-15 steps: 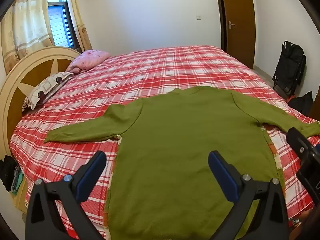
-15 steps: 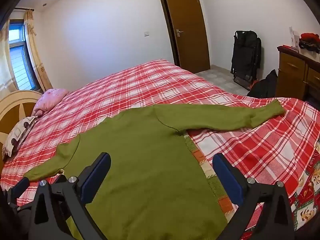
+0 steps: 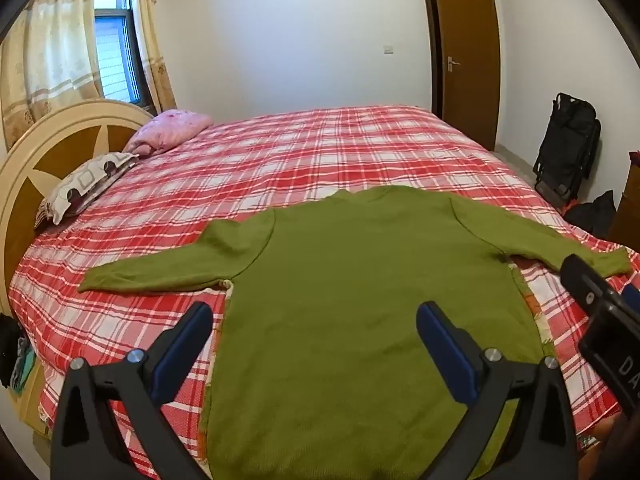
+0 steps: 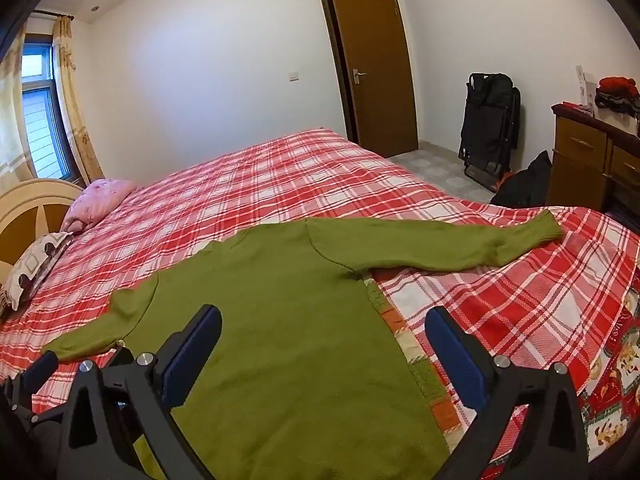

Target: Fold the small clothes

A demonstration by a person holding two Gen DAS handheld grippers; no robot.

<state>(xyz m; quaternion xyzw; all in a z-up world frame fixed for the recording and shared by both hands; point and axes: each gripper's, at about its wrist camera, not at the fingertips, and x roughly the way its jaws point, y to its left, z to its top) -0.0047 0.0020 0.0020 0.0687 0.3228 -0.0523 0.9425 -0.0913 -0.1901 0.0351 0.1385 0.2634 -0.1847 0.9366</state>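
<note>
A green long-sleeved sweater (image 3: pixel 360 280) lies flat on the bed, collar away from me, both sleeves spread out sideways. It also shows in the right wrist view (image 4: pixel 280 320). My left gripper (image 3: pixel 314 340) is open and empty, hovering above the sweater's lower left part. My right gripper (image 4: pixel 324 344) is open and empty, above the sweater's lower right edge. The right gripper's body shows at the right edge of the left wrist view (image 3: pixel 600 320). The left gripper shows at the lower left of the right wrist view (image 4: pixel 36 376).
The bed has a red plaid cover (image 3: pixel 320 160). Two pillows (image 3: pixel 168 132) lie by the headboard (image 3: pixel 40 160) at left. A wooden door (image 4: pixel 376 68), a black folded chair (image 4: pixel 488 128), a dark bag and a wooden dresser (image 4: pixel 592 160) stand at right.
Both grippers have drawn back and risen slightly; the sweater looks a little farther off. The sweater has not moved.
</note>
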